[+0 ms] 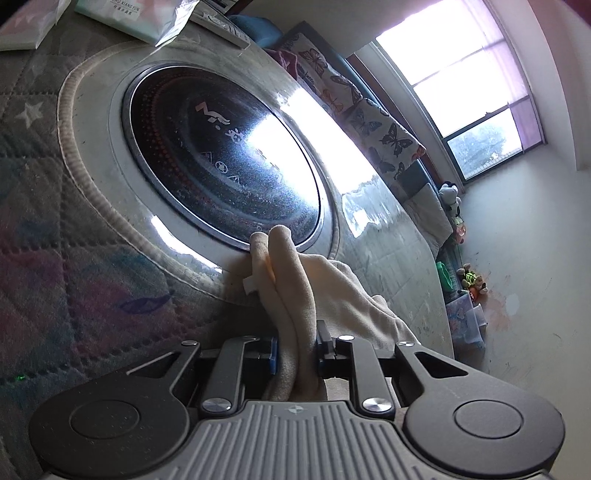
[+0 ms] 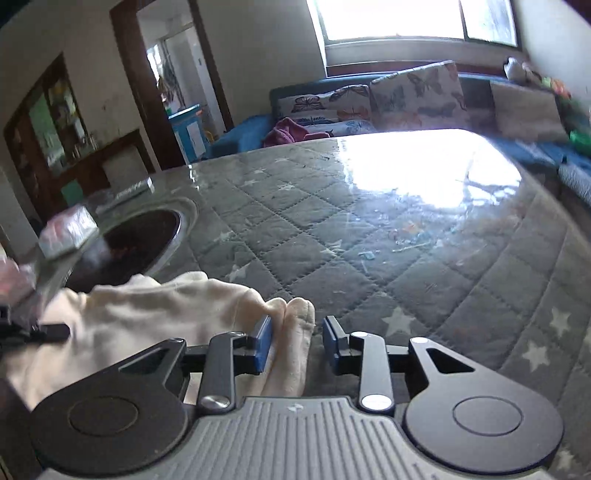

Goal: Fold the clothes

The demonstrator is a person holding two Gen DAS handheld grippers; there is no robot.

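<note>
One counter (image 2: 332,221) fills both views, covered by a grey quilted cloth with white stars under a glossy clear sheet. One round black hob (image 1: 221,162) is set into it, ringed by a pale rim. Behind the counter runs one blue sofa (image 2: 236,138) carrying three butterfly-print cushions (image 2: 417,96) and one crumpled magenta garment (image 2: 286,131). One bright window (image 1: 465,74) stands above the sofa.

One cream garment (image 2: 147,314) lies bunched on the counter at the near edge of the hob, stretched between the two claws. The left claw (image 1: 295,354) is clamped on a thick fold of that garment, its blue pads pressed against the cloth on both sides, and the fold sticks up past the fingertips. The right claw (image 2: 297,343) stands partly apart: a fold of the garment lies between its pads, touching the left pad, with a gap before the right one.

Two flat packets (image 1: 136,18) lie at the far end of the counter.
</note>
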